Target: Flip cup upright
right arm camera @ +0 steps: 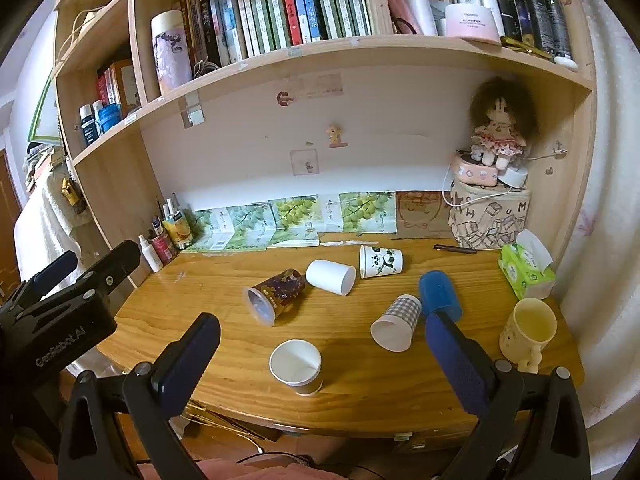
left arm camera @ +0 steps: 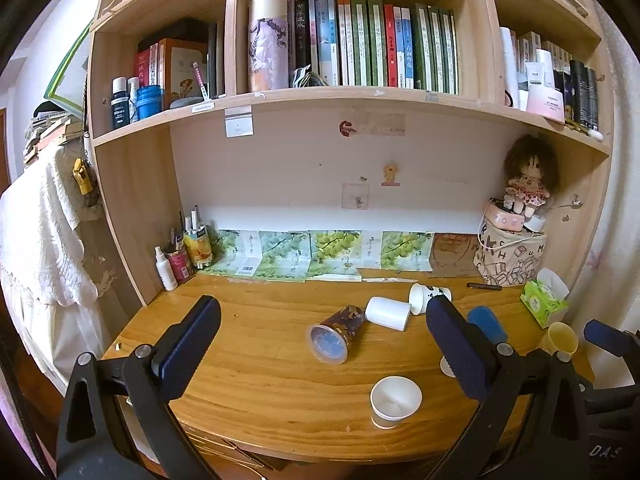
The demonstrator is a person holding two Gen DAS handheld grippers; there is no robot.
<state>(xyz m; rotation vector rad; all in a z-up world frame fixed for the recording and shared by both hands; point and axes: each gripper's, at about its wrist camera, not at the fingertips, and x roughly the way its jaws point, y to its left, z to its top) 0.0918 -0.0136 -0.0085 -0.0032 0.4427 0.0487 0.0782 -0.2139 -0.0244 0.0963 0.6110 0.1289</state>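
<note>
Since both tools, left tool (left arm camera: 320, 344) and right tool (right arm camera: 320, 344), hover spread and empty, several cups lie tipped mid-counter (right arm camera: 192, 300). Nearest the right tool: checked cup (right arm camera: 396, 322) on its side; approach low, pinch the wall near the rim, rotate base down.

Wood desk (right arm camera: 224, 280) w/ bookshelf (right arm camera: 360, 46) above, white back wall (right arm camera: 380, 112).

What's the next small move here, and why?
Probably ease the right gripper forward toward the checked cup, which lies on its side nearest it, mouth toward the camera. Both grippers are open and hold nothing; the white paper cup at the front already stands upright.
</note>
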